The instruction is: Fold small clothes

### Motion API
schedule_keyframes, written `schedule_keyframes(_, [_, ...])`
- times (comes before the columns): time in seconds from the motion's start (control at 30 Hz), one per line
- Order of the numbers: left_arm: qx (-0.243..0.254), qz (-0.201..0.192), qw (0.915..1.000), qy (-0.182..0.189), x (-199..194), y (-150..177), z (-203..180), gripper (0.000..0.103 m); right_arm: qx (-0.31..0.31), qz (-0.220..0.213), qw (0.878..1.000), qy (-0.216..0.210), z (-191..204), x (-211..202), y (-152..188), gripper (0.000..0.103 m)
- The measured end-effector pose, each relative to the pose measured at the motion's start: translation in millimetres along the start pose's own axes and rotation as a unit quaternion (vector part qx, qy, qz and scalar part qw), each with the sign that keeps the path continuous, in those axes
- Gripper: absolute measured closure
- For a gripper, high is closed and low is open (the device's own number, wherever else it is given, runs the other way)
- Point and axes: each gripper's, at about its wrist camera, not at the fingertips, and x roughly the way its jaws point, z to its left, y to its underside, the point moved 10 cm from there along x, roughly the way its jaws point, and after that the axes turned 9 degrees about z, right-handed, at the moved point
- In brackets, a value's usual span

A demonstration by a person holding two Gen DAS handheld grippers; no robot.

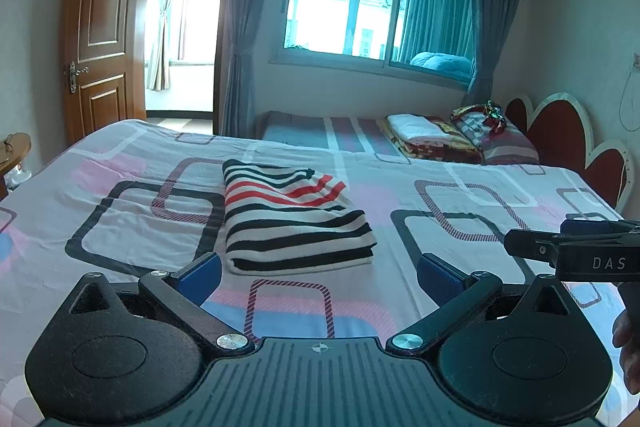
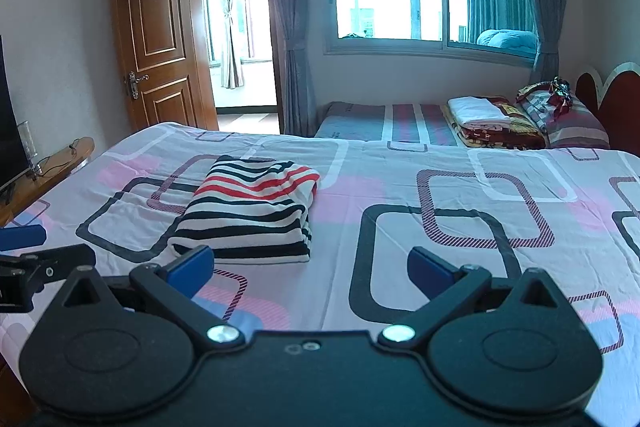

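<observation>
A: Item one, nearest?
B: Left gripper [image 1: 318,277] and right gripper [image 2: 310,269], both spread wide, grasping nothing, held back over the bedsheet [image 1: 440,195], probably because folding looked finished.
A: Item two?
B: Striped garment [image 1: 288,217], folded into a compact stack, just ahead of the left claw's span, ahead-left of the right one.
A: Beyond?
B: Second bed's folded bedding [image 2: 488,123]; contents unclear at that range.
</observation>
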Motion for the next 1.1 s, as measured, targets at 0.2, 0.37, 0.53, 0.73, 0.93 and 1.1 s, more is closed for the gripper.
schedule_keyframes(0.2, [0.002,0.001,1.0000,0.000,0.3,0.3,-2.3,0.000,0.001,-0.001,1.000,0.000,-0.4,0.2,-0.1,0.001])
schedule_keyframes(0.37, [0.003,0.000,1.0000,0.001,2.4,-0.3,-3.1,0.000,0.000,0.000,1.000,-0.001,0.2,0.3,0.1,0.001])
schedule_keyframes(0.53, [0.005,-0.001,1.0000,0.002,4.0,-1.4,-4.5,0.000,0.001,0.001,1.000,0.000,-0.4,1.2,-0.3,0.001])
schedule_keyframes(0.73, [0.007,-0.002,1.0000,0.003,4.7,-1.6,-3.9,0.000,0.001,0.001,1.000,0.001,-0.7,1.6,-0.4,0.001])
schedule_keyframes(0.93, [0.008,-0.002,1.0000,0.004,5.2,-1.8,-3.4,0.000,0.001,0.001,1.000,0.001,-1.0,2.5,0.0,0.001])
schedule_keyframes(1.1, [0.007,-0.003,1.0000,0.001,5.3,-2.0,-1.5,0.000,0.002,0.003,1.000,0.001,-0.3,3.9,1.5,0.001])
